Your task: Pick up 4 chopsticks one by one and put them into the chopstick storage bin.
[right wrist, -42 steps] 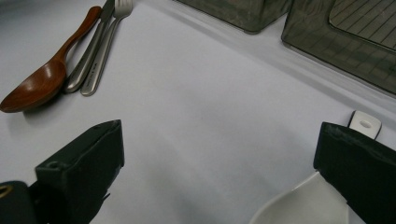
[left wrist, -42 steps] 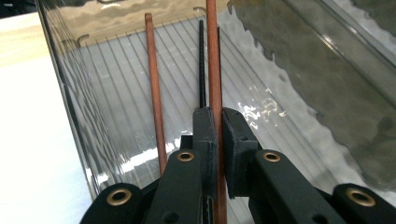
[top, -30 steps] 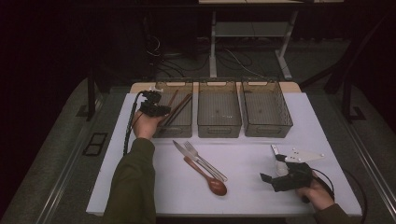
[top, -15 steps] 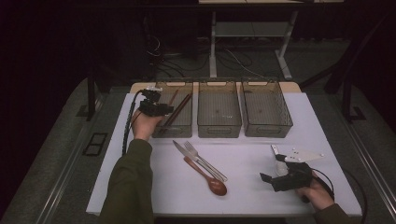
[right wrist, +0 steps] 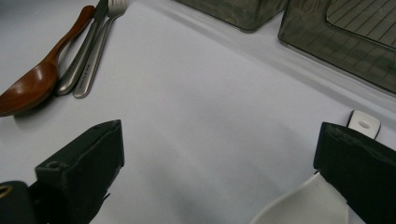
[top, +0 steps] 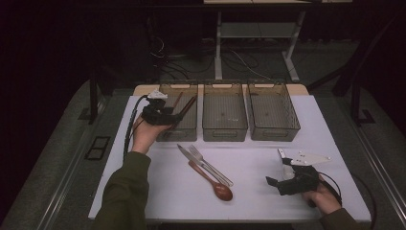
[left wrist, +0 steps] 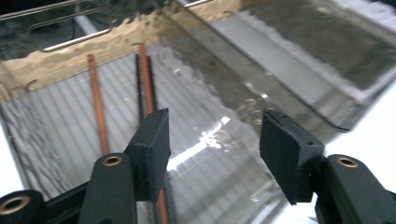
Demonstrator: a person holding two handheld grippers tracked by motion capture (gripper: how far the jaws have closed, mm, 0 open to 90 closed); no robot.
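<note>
Left gripper over the leftmost bin, jaws just opened, nothing between them; chopsticks lie inside. Right gripper rests on the counter, jaws open beside a white spoon.

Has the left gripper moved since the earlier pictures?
Yes. The left gripper, jaws just opening with nothing between them, has drawn back a little toward the near wall of the left bin, leaving the chopsticks inside.

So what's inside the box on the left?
The left box holds chopsticks, brown and dark, lying lengthwise. The open left gripper above covers their near ends, so an exact count isn't possible.
</note>
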